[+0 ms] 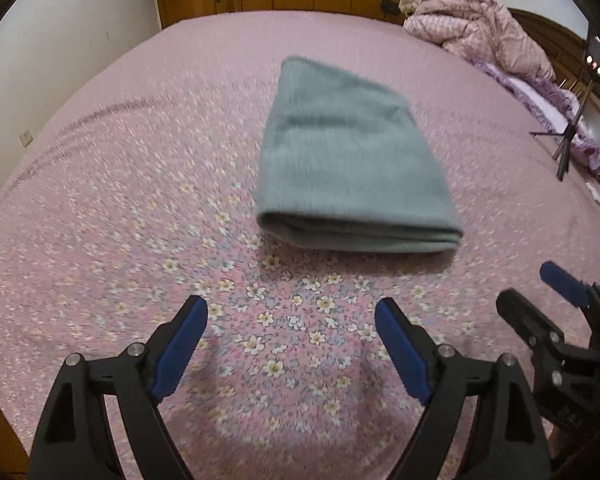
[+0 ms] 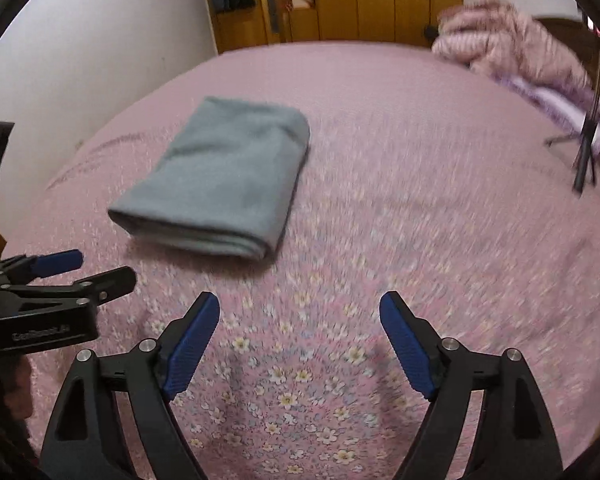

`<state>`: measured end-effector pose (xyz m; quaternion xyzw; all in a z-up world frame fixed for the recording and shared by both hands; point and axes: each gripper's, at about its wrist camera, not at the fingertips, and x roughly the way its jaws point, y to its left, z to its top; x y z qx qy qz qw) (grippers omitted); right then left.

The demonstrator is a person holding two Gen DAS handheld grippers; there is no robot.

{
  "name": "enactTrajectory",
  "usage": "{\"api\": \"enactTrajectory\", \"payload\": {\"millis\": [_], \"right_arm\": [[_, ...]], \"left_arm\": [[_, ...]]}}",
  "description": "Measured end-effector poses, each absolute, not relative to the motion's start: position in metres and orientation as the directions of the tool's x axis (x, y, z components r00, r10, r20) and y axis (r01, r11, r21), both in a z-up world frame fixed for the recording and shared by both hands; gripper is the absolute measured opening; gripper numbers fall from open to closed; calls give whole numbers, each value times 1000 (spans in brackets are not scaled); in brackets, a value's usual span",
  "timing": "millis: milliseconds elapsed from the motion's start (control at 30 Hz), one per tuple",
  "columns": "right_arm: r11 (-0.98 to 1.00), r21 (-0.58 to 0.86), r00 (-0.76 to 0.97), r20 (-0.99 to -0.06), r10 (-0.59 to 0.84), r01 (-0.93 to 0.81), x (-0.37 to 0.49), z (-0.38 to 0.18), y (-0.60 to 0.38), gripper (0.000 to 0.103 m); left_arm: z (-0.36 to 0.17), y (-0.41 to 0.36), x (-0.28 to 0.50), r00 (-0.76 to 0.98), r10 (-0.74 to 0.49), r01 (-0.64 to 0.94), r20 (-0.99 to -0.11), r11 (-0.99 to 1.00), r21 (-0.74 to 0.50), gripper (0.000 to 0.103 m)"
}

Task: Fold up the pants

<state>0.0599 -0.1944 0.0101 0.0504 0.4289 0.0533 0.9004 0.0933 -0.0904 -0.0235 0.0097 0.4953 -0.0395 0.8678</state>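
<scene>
The pants [image 1: 352, 160] lie folded into a thick grey bundle mid-bed, toward the near edge. Soft and limp (likely light), they are best pinched at the layered near fold. The left gripper [image 1: 292, 316] and right gripper [image 2: 300, 312] hover low above the bed [image 1: 100, 200], both spread wide and empty.
</scene>
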Motion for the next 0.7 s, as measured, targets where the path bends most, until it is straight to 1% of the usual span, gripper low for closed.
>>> {"api": "enactTrajectory", "payload": {"millis": [133,167,300,367,467,600,700], "right_arm": [[982,184,572,-802,174,-41,73,-14,-201,84],[981,192,566,-805,180,-39,74,-17,-202,84],[983,172,587,-791,173,-58,77,-22,-201,86],[984,170,593,-787,173,-61,78,-24,-200,90],[985,161,601,-781,169,-67,78,-27,-197,93],[989,125,608,-780,145,-76,76,-29,-189,94],[989,131,611,-778,147,-72,76,-29,-189,95]], "left_arm": [[-44,-97,105,466,-58,90,-883,996,-18,89],[-49,-98,107,453,-52,95,-890,995,-10,91],[-54,-100,111,459,-47,103,-887,995,1,98],[-56,-101,112,459,-42,101,-888,995,6,100],[-58,-103,113,462,-35,97,-886,995,11,102],[-59,-104,115,462,-29,85,-886,996,12,103],[-60,-107,116,464,-27,79,-886,997,11,103]]}}
